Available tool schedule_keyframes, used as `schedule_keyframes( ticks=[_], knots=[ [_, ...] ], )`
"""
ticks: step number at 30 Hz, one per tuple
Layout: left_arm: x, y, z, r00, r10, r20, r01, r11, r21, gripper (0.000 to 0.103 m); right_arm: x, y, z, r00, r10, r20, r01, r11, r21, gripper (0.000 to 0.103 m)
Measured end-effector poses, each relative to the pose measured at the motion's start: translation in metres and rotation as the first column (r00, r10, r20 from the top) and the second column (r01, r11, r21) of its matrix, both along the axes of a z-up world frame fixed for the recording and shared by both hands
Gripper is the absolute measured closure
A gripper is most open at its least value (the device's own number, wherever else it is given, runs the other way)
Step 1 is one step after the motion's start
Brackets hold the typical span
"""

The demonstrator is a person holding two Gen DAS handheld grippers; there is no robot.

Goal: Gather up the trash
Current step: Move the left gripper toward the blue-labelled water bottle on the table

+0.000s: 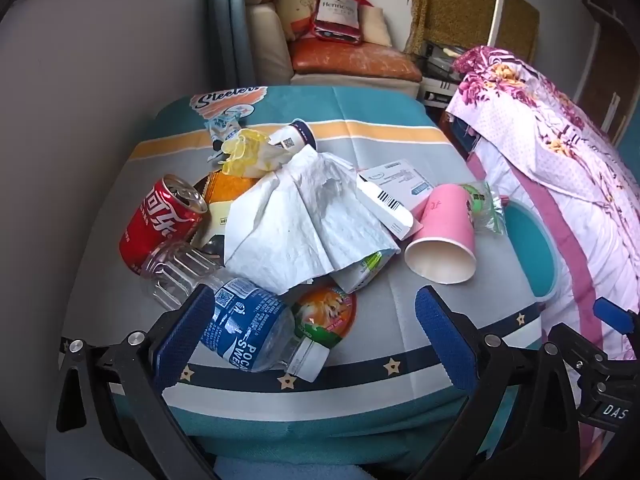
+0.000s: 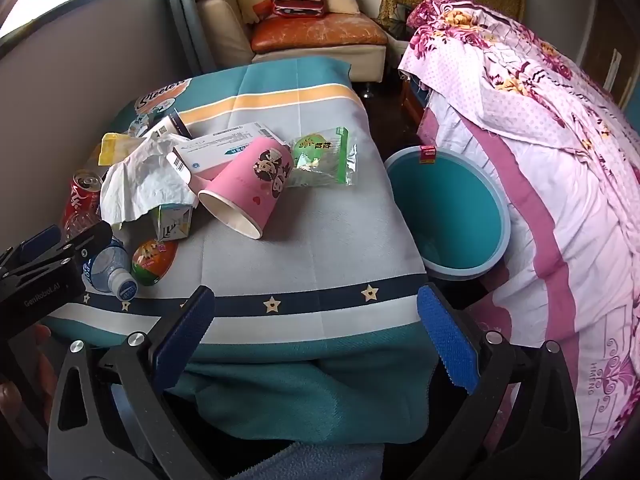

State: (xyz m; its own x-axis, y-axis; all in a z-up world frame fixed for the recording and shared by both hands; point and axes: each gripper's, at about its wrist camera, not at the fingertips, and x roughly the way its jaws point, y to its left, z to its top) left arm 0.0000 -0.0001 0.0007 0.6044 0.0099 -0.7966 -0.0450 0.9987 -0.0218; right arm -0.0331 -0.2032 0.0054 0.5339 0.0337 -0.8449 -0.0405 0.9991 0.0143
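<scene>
1. Left wrist view: left gripper jaws spread wide, nothing clamped; blue pads hang over the near edge of the cloth-covered table.
2. Same view: a clear bottle with blue label lies on its side between the pads, not pressed by either. Behind it the trash is heaped: red cola can on its side at left, crumpled white tissue draped over the middle, pink paper cup tipped over with its mouth toward the camera, white box with barcode leaning on the cup.
3. Right wrist view: right gripper jaws also wide apart and empty, over bare cloth at the table's front edge.
4. Same view: trash sits at the table's left and far side; green snack wrapper just right of the cup. Teal bin stands off the table's right side, against the floral bedding.
</scene>
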Motion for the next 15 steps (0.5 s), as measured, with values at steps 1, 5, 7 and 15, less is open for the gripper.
schedule_keyframes(
  ticks=[1, 5, 7, 15],
  knots=[
    [0.000, 0.000, 0.000, 1.000, 0.000, 0.004, 0.000, 1.000, 0.001, 0.003, 0.000, 0.000, 0.000, 1.000, 0.000, 0.000, 0.000, 1.000, -0.001, 0.006],
    [0.000, -0.001, 0.002, 1.000, 0.001, 0.022, -0.001, 1.000, 0.002, 0.003, 0.000, 0.001, 0.000, 1.000, -0.005, 0.000, 0.005, 1.000, -0.012, 0.006],
    [-0.001, -0.002, 0.004, 0.999, 0.004, 0.033, -0.004, 1.000, 0.001, 0.003, 0.001, 0.000, 0.004, 1.000, -0.006, 0.003, 0.006, 1.000, -0.014, 0.006],
    [-0.006, 0.011, 0.014, 1.000, 0.015, 0.024, -0.014, 0.999, -0.043, 0.003, 0.004, -0.001, 0.009, 1.000, -0.010, 0.001, 0.010, 1.000, -0.016, 0.006]
  ],
)
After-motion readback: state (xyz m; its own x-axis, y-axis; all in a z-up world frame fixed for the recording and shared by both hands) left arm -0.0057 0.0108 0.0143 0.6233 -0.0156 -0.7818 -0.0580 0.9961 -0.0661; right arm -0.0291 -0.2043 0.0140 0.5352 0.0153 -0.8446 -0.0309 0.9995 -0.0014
